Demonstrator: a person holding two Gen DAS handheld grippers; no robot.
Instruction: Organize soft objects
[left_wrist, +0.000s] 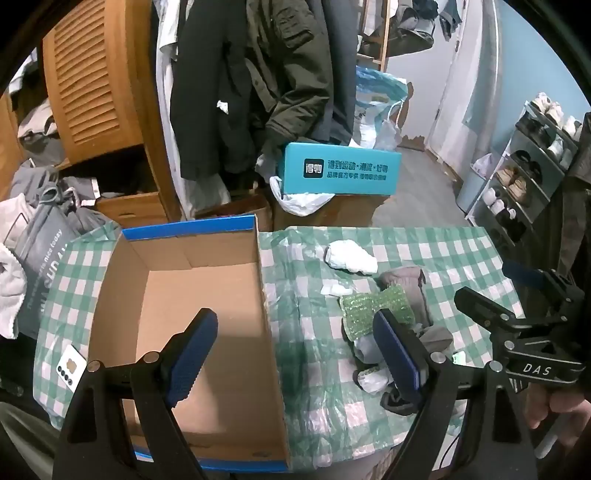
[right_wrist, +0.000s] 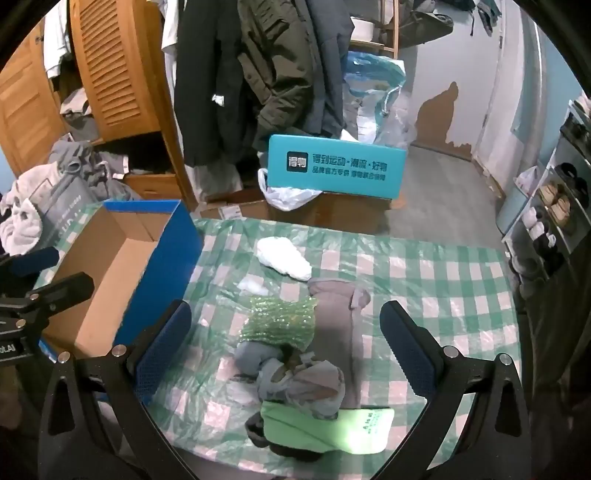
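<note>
Two grippers hang over the checked tablecloth (right_wrist: 424, 266), both with jaws wide apart and nothing between them. The left gripper (left_wrist: 295, 350) sits above the empty cardboard box (left_wrist: 207, 295); the right gripper (right_wrist: 284, 354) hovers over the heap of soft things just beside the box: a green sequin pouch (right_wrist: 280, 321), a grey sock (right_wrist: 340, 317), a bundle of grey cloth (right_wrist: 295, 376) and a white wad (right_wrist: 284, 258) further off. Best, I judge, to lower the right gripper onto the topmost bundle, pinch a thick fold, and lift clear before crossing the box wall.
</note>
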